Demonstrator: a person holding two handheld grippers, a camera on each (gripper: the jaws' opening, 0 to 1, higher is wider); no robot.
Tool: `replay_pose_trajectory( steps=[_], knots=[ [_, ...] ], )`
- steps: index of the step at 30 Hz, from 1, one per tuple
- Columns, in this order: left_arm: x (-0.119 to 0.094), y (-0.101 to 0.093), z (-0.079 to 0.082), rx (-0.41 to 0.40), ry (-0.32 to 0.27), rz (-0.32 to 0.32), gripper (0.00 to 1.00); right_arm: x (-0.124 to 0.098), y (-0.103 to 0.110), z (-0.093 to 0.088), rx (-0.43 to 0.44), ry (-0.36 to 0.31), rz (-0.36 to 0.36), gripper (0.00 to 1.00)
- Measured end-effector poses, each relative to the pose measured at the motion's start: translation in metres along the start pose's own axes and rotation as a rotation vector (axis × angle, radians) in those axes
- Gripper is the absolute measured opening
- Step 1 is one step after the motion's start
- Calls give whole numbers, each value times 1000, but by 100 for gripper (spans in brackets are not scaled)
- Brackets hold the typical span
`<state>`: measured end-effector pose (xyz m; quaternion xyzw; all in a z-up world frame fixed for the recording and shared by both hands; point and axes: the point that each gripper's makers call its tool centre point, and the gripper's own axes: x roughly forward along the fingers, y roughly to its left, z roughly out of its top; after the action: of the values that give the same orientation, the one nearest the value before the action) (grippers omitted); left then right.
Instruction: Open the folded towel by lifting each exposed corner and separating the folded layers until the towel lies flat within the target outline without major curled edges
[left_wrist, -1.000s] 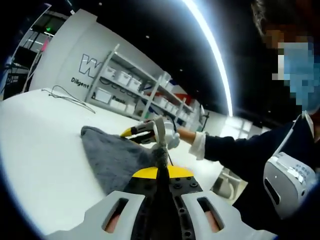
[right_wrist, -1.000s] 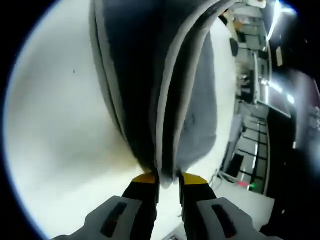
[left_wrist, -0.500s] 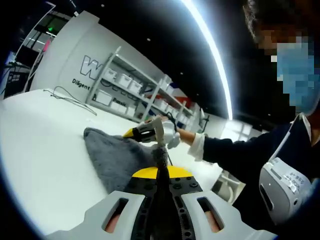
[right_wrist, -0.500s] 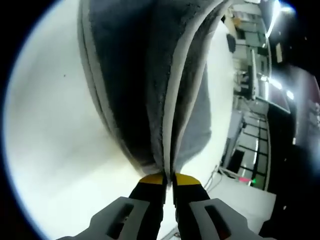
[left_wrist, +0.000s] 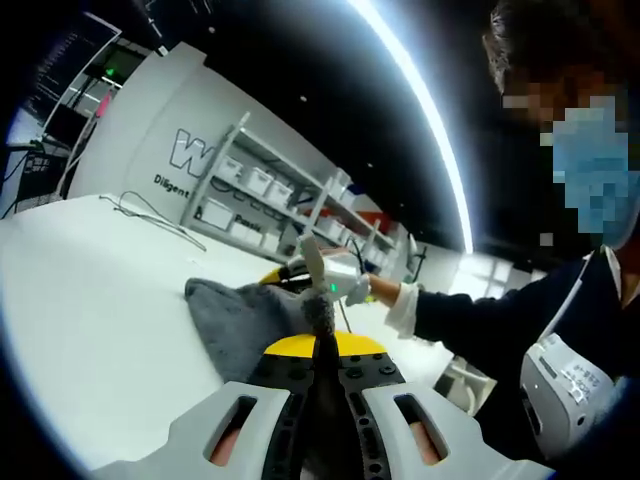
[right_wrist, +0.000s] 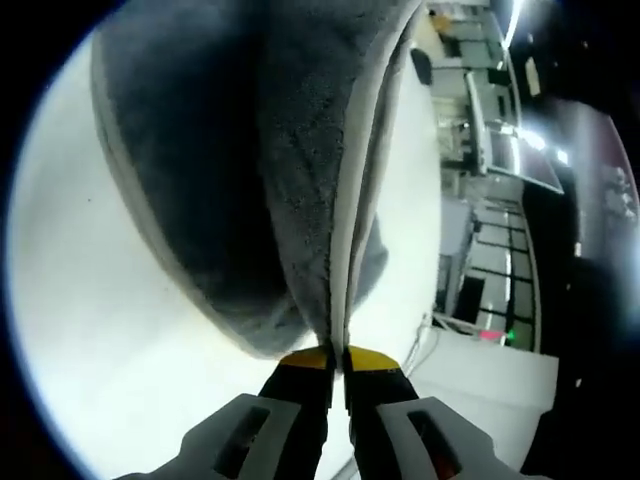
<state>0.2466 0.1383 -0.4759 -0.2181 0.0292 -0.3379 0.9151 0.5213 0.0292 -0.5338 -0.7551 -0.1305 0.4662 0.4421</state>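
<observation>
On the white table (left_wrist: 90, 300) lies the fluffy grey terry towel (left_wrist: 245, 325) (pale hemmed edge), partly lifted. The left gripper (left_wrist: 322, 335) clamps one corner; the right gripper (right_wrist: 335, 358), held level, pinches another.

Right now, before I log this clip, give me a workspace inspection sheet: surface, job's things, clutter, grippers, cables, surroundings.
Surface: white table, bare where visible; no target outline can be made out.
Job's things: grey towel, partly lifted, layers hanging folded from the grippers.
Clutter: nothing seen.
Grippers: left gripper shut on a towel corner; right gripper shut on a towel edge, also seen across the towel in the left gripper view.
Cables: thin cable lying at the table's far edge.
Surroundings: shelving with white bins, wall lettering, ceiling light strip, a person's dark sleeve.
</observation>
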Motion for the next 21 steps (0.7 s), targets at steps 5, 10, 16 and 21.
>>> replay_pose_trajectory(
  steps=[5,10,16,21],
  knots=[
    [-6,7,7,2,-26,25,3,3,-11,2,10,17,-11,0],
    [-10,12,11,5,-41,41,3,8,-22,5,26,24,-26,0],
    [-17,23,15,13,-53,75,3,15,-35,9,28,31,-37,0],
    [-23,28,21,32,-66,103,3,20,-47,14,26,30,-41,0]
  ],
)
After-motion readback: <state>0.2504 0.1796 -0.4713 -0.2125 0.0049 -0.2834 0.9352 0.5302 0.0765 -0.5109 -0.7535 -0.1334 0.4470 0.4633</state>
